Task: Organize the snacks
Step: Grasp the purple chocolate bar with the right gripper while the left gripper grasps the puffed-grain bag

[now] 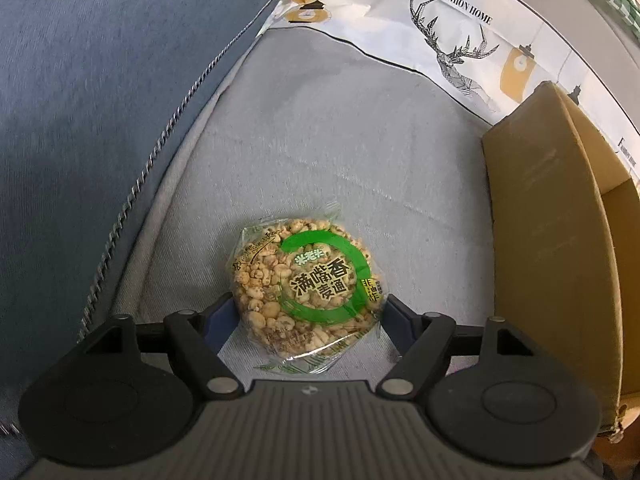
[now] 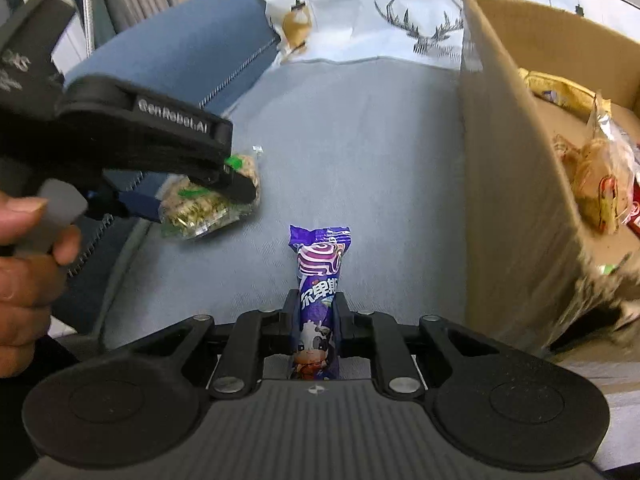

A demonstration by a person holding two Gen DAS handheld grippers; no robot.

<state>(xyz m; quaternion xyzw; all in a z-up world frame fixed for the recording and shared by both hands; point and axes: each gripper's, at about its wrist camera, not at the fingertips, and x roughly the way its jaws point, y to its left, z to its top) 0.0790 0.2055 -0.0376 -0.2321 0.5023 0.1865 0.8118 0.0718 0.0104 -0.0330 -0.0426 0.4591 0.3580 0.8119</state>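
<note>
The left tongs (image 1: 306, 312) are pinching a round puffed-grain cake (image 1: 306, 280) across its width, holding it over the grey sofa seat (image 1: 340, 140). The right tongs (image 2: 315, 316) are pressing together on a purple candy stick (image 2: 318, 280), gripped low on its wrapper, with the open box (image 2: 508, 160) just beside it. Both snacks are looking light. The cake is likely brittle under its crinkly, slippery film (a firm squeeze could be crumbling it), so its rim is seeming the safest hold. The stick is looking stiffer, and mid-body is suiting it.
</note>
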